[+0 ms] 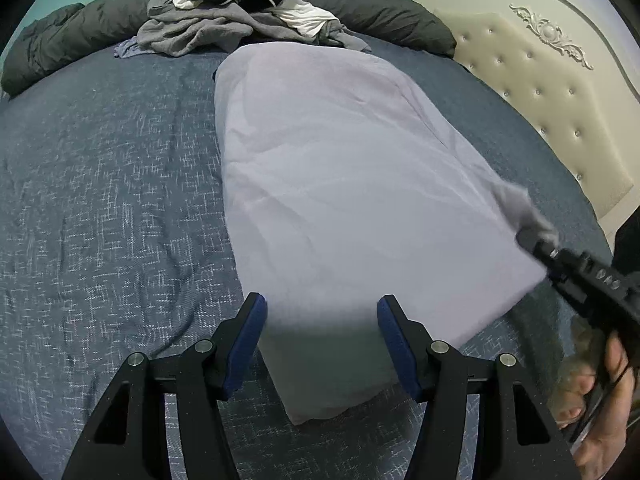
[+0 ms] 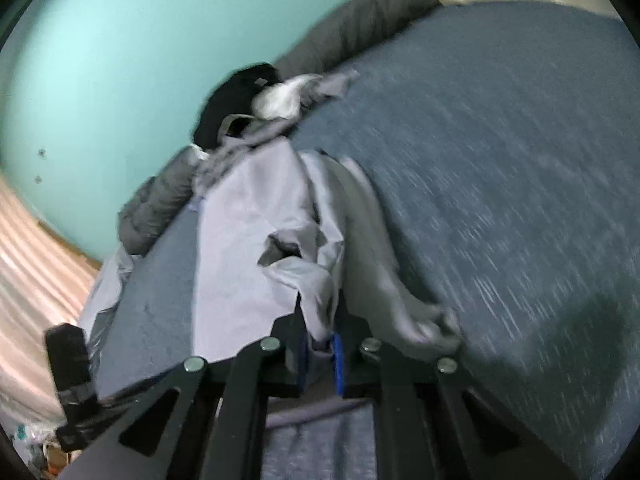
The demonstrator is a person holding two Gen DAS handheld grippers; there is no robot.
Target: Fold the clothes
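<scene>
Left wrist view: left hand-held gripper point(image 1: 322, 336) gapes over the lilac garment point(image 1: 340, 184); right hand-held gripper point(image 2: 320, 354) pinches its edge.

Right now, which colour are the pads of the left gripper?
Blue pads; the left wrist view shows them best.

pale lavender garment point(image 1: 340, 184) spread lengthwise on blue bedspread, near-right edge bunched and lifted

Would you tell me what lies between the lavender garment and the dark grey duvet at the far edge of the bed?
A heap of unfolded clothes, seen in the left wrist view.
</scene>
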